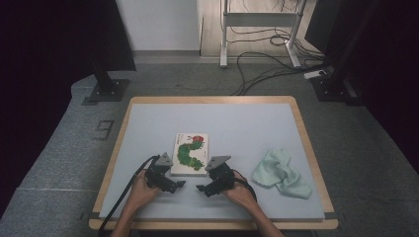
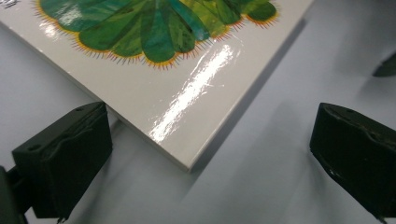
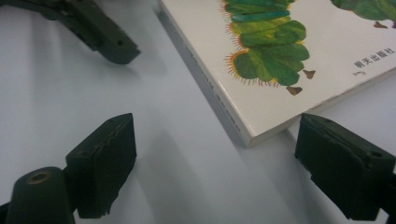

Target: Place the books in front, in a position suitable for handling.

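Jaws of the left gripper (image 1: 181, 183) stand wide apart and hold nothing; in the left gripper view (image 2: 201, 163) one near corner of the book (image 2: 163, 93) pokes into the gap between them, close to the left jaw and well short of the right one, with bare grey table (image 2: 271, 186) under the rest of the opening. From above, that gripper sits in the person's left hand (image 1: 141, 190) just below the book's near left corner, its black cable trailing off toward the table's front edge. The book (image 1: 190, 154) lies flat and closed, cover up, showing a green caterpillar with a red head on white; it rests just ahead of both pairs of jaws, its near edge spanning the space between the two grippers. The right gripper (image 1: 201, 187), held in the right hand (image 1: 242, 192), points its jaws leftward toward the other gripper, the two tips near each other but apart. Its jaws are also spread wide and empty: in the right gripper view (image 3: 215, 163) the book's (image 3: 289, 60) other near corner reaches in between them, just beside the right jaw, and the tip of the left gripper (image 3: 107, 42) shows beyond the left jaw. Farther right of both grippers, well apart from the book, a crumpled pale green cloth (image 1: 282, 174) lies on the table.
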